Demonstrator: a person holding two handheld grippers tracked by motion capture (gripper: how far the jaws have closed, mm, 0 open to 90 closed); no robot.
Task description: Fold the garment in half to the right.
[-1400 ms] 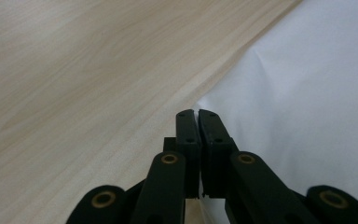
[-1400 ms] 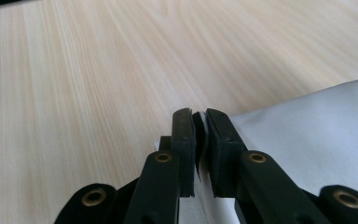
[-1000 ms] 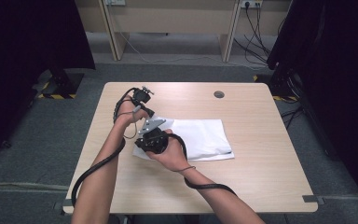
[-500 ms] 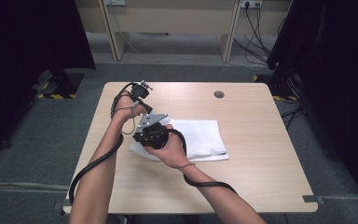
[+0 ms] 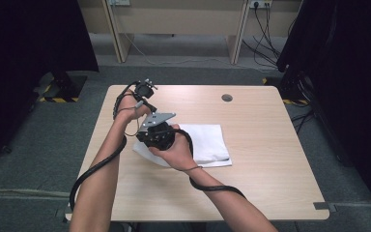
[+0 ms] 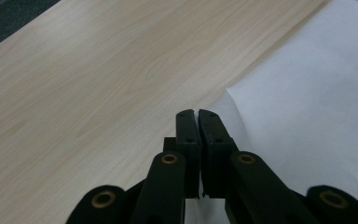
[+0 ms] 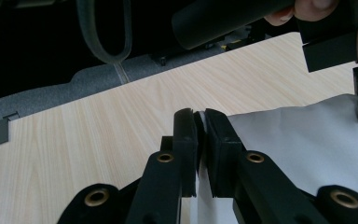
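We see the white cloth [image 5: 200, 142] lying left of centre on the table [image 5: 270, 159], its near-left edge lifted. Our left gripper [image 6: 197, 113] pinches one corner and our right gripper [image 7: 197, 113] clamps the neighbouring edge, jaws narrow on the fabric. Bare wood lies wide to the right and toward the far edge.

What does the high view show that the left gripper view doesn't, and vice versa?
High view: the whole table, a dark round cap in its top, the person's arms, the desks behind. Left gripper view: the left gripper close up, jaws shut on the white sheet at its edge. Both: pale wood and that sheet.
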